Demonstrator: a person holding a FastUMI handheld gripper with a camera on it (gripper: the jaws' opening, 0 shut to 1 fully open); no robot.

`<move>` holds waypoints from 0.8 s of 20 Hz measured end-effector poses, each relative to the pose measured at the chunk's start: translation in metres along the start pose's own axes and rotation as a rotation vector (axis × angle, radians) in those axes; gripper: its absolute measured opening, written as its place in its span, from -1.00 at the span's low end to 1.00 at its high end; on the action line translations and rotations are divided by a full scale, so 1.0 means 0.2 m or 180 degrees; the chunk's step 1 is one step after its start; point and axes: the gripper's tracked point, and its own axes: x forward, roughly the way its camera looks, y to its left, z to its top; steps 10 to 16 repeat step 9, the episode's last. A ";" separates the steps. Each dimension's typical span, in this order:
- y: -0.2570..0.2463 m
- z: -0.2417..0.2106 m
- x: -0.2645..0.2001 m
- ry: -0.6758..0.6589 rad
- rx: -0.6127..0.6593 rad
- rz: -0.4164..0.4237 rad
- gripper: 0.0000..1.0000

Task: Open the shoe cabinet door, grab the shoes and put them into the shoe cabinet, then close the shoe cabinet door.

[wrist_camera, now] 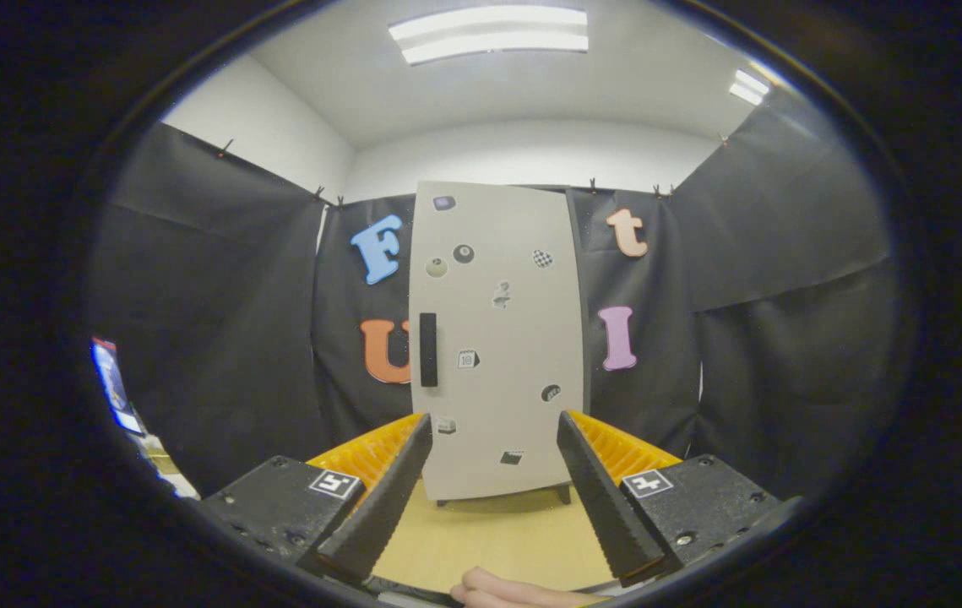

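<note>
Gripper: we saw the gripper point(493, 431) with its fingers spread wide and nothing between them, held above the near part of the table.
Cabinet: the cabinet point(497, 338) stood upright at the far side of the table, beyond the fingers, straight ahead of the gap between them.
Door: we found the door point(514, 371) closed, flat across the front and dotted with small stickers.
Handle: a dark vertical handle point(428, 350) sat near the door's left edge, about mid-height.
Table: the pale wooden table point(489, 540) ran from beneath the fingers to the cabinet's short feet.
Hand: we saw part of a hand point(514, 591) at the near edge, below the fingers.
Lights: ceiling lights point(489, 34) glowed overhead.
</note>
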 end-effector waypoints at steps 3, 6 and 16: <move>-0.09 -0.06 -0.03 0.0065 -0.0057 -0.0057 0.96; -0.14 -0.09 -0.05 0.0103 -0.0132 -0.0083 0.96; -0.13 -0.09 -0.07 0.0113 -0.0138 -0.0012 0.96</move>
